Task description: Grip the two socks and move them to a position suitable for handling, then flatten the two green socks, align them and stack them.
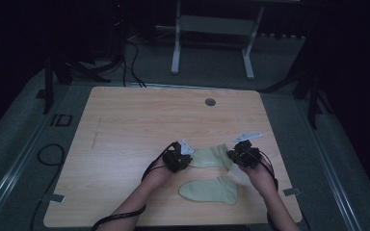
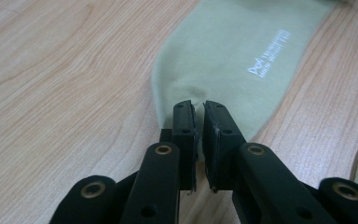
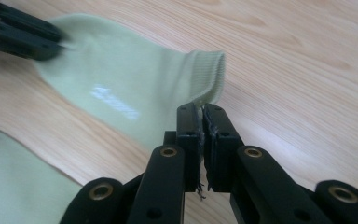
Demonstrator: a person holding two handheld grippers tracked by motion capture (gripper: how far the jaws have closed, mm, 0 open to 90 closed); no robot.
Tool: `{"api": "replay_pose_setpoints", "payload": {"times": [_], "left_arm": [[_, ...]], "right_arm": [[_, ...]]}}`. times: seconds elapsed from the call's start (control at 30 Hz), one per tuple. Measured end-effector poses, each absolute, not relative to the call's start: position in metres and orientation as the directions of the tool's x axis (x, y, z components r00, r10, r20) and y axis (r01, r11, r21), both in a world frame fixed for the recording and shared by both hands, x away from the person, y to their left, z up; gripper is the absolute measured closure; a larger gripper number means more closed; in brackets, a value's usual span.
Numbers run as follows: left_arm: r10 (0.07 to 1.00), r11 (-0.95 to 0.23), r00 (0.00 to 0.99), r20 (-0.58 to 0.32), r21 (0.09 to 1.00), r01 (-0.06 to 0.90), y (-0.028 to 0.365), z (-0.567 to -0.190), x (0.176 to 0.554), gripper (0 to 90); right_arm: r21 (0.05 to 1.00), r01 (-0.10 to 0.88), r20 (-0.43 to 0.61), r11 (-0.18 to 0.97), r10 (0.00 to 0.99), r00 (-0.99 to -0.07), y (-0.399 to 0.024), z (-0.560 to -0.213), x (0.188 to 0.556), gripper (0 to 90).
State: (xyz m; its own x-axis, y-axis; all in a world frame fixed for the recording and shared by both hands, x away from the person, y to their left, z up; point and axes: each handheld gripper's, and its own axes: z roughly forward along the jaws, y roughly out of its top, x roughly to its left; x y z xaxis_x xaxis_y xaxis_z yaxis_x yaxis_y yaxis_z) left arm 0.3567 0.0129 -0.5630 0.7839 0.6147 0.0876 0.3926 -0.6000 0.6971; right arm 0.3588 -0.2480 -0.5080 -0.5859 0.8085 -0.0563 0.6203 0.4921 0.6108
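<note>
high view: on the desk (image 1: 125,125) we see a pale green sock (image 1: 211,157) stretched between the left gripper (image 1: 183,159) at its 9 o'clock end and the right gripper (image 1: 238,156) at its 3 o'clock end. a second sock (image 1: 208,190) lies flat just at 6 o'clock of it.

left gripper view: jaws clamped on the sock's toe edge (image 2: 186,100); printed logo (image 2: 269,52) toward 1 o'clock.

right gripper view: jaws pinched on the ribbed cuff (image 3: 209,77); the left gripper sits at 10 o'clock.

handling, our judgement: light, limp, thin knit; it will sag and crease unless held taut. grip the cuff and toe hems, as here.
</note>
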Motion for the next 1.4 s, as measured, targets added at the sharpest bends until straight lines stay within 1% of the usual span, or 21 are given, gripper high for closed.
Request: {"api": "replay_pose_setpoints", "payload": {"times": [0.23,0.27,0.3,0.33,0.37,0.43,0.5,0.57,0.6,0.63,0.67,0.73,0.83,0.9,0.97,1.03,1.1,1.2,1.23,1.33,1.4], "left_arm": [[0.611,-0.601,0.787,0.079,0.694,0.397,0.009,-0.562,0.358,82.2],[0.611,-0.602,0.788,0.078,0.693,0.397,0.008,-0.562,0.358,81.9],[0.610,-0.604,0.788,0.082,0.692,0.396,0.007,-0.562,0.358,79.8],[0.603,-0.602,0.794,0.069,0.693,0.397,0.007,-0.561,0.357,75.9],[0.603,-0.602,0.794,0.069,0.693,0.397,0.007,-0.561,0.357,68.6],[0.586,-0.579,0.810,0.026,0.712,0.396,0.009,-0.556,0.353,63.0],[0.593,-0.564,0.805,0.004,0.716,0.412,0.011,-0.552,0.351,55.4],[0.614,-0.548,0.789,-0.015,0.711,0.441,0.014,-0.548,0.347,45.5],[0.614,-0.548,0.789,-0.015,0.711,0.441,0.014,-0.548,0.347,38.6],[0.633,-0.540,0.774,-0.024,0.703,0.463,0.016,-0.546,0.345,38.6],[0.645,-0.531,0.764,-0.017,0.709,0.464,0.020,-0.542,0.339,36.3],[0.642,-0.528,0.767,-0.022,0.713,0.462,0.026,-0.535,0.329,34.2],[0.635,-0.523,0.771,-0.051,0.705,0.478,0.035,-0.528,0.314,34.4],[0.627,-0.537,0.777,-0.057,0.691,0.484,0.040,-0.528,0.305,37.4],[0.622,-0.549,0.780,-0.071,0.671,0.499,0.042,-0.531,0.299,40.6],[0.607,-0.569,0.791,-0.073,0.656,0.497,0.042,-0.536,0.293,40.9],[0.592,-0.585,0.802,-0.084,0.640,0.498,0.041,-0.542,0.288,43.9],[0.588,-0.579,0.801,-0.111,0.634,0.513,0.038,-0.546,0.280,46.7],[0.584,-0.581,0.804,-0.116,0.631,0.514,0.036,-0.548,0.277,49.4],[0.576,-0.615,0.813,-0.083,0.612,0.498,0.030,-0.552,0.270,51.9],[0.579,-0.621,0.813,-0.066,0.609,0.493,0.029,-0.553,0.268,52.9]], "right_arm": [[0.583,0.678,-0.014,0.448,0.840,-0.543,-0.271,-0.525,0.368,84.9],[0.580,0.682,-0.017,0.445,0.844,-0.536,-0.273,-0.527,0.369,83.4],[0.578,0.687,-0.018,0.440,0.849,-0.529,-0.274,-0.530,0.371,78.4],[0.575,0.690,-0.028,0.440,0.853,-0.521,-0.275,-0.532,0.372,72.7],[0.572,0.692,-0.040,0.441,0.857,-0.514,-0.276,-0.534,0.372,69.2],[0.569,0.694,-0.039,0.442,0.857,-0.514,-0.277,-0.535,0.371,59.5],[0.567,0.689,-0.038,0.452,0.849,-0.526,-0.278,-0.535,0.369,57.2],[0.567,0.682,-0.042,0.462,0.843,-0.537,-0.279,-0.533,0.366,55.4],[0.567,0.682,-0.042,0.462,0.843,-0.537,-0.279,-0.533,0.366,55.4],[0.570,0.675,-0.044,0.467,0.839,-0.543,-0.278,-0.532,0.364,55.0],[0.574,0.674,-0.039,0.465,0.838,-0.544,-0.278,-0.531,0.362,55.0],[0.582,0.660,-0.037,0.475,0.826,-0.562,-0.278,-0.528,0.354,55.0],[0.595,0.645,-0.020,0.480,0.811,-0.585,-0.277,-0.525,0.341,55.9],[0.603,0.634,-0.013,0.485,0.801,-0.599,-0.275,-0.524,0.329,58.7],[0.603,0.624,-0.005,0.497,0.785,-0.620,-0.274,-0.525,0.320,58.8],[0.599,0.618,0.002,0.510,0.771,-0.637,-0.272,-0.528,0.309,60.3],[0.590,0.611,0.003,0.528,0.755,-0.656,-0.269,-0.531,0.301,60.6],[0.587,0.601,0.005,0.542,0.741,-0.672,-0.268,-0.534,0.290,62.0],[0.588,0.598,0.002,0.545,0.738,-0.675,-0.267,-0.536,0.287,62.4],[0.574,0.576,-0.036,0.582,0.721,-0.692,-0.262,-0.542,0.281,64.6],[0.567,0.572,-0.040,0.593,0.713,-0.700,-0.261,-0.544,0.280,65.8]]}}
